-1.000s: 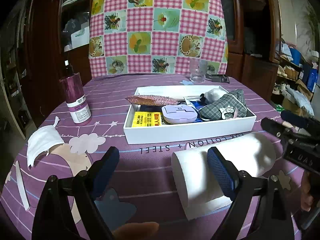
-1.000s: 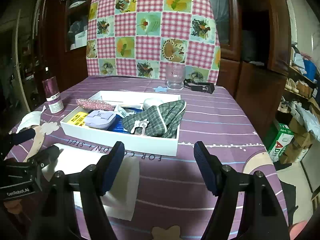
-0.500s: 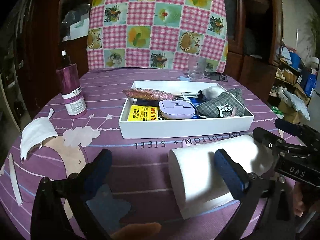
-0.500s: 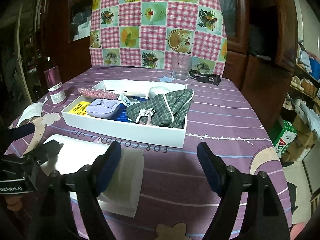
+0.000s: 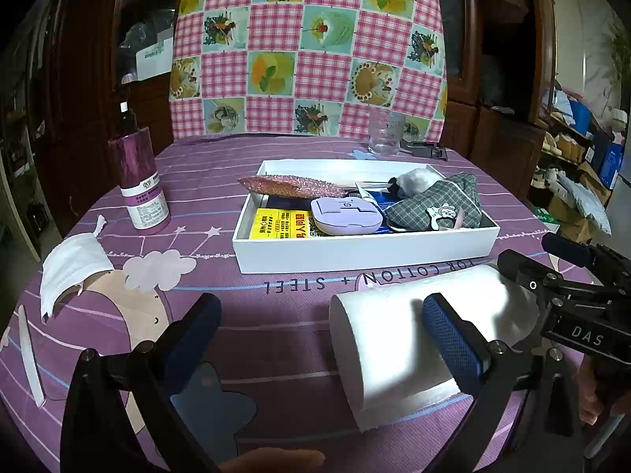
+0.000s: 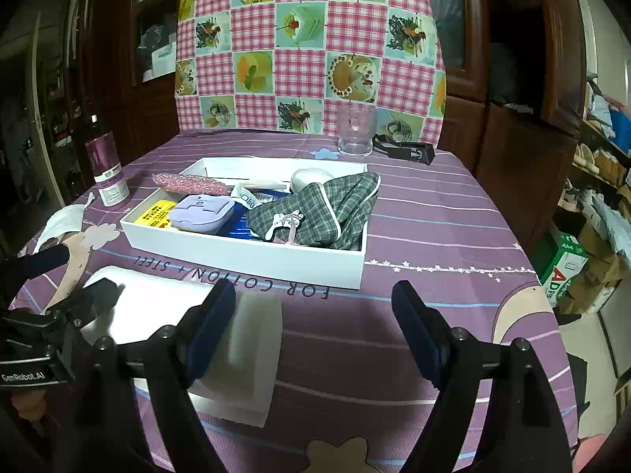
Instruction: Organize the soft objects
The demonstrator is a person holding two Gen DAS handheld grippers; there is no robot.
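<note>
While both cameras face the white box (image 5: 363, 252) on the purple cloth (image 5: 276, 315), each catches ground the other misses. Left view, far left: a white mask (image 5: 71, 268) lies flat on the cloth, a purple bottle (image 5: 140, 185) upright behind it, well apart from the box. That view also shows the roll (image 5: 398, 339) end-on, its flat face turned left, lying on its side just in front of the box's near wall. Right view: the roll (image 6: 205, 327) sits low left, loose sheet trailing under it; the table's right edge and cartons on the floor beyond show only here. A glass (image 6: 355, 134) stands behind the box in both.

In the box, left to right: sequined pouch (image 5: 292, 187), lilac case (image 5: 347, 215), plaid cloth (image 6: 327, 209).

Left gripper (image 5: 321, 327): level, low over the cloth, jaws wide; its right finger overlaps the roll's top, the left finger well clear, nothing held. Right gripper (image 6: 315, 323): level, pointing at the box's right corner, jaws wide, empty; its left finger just beside the roll's end — contact can't be judged.
</note>
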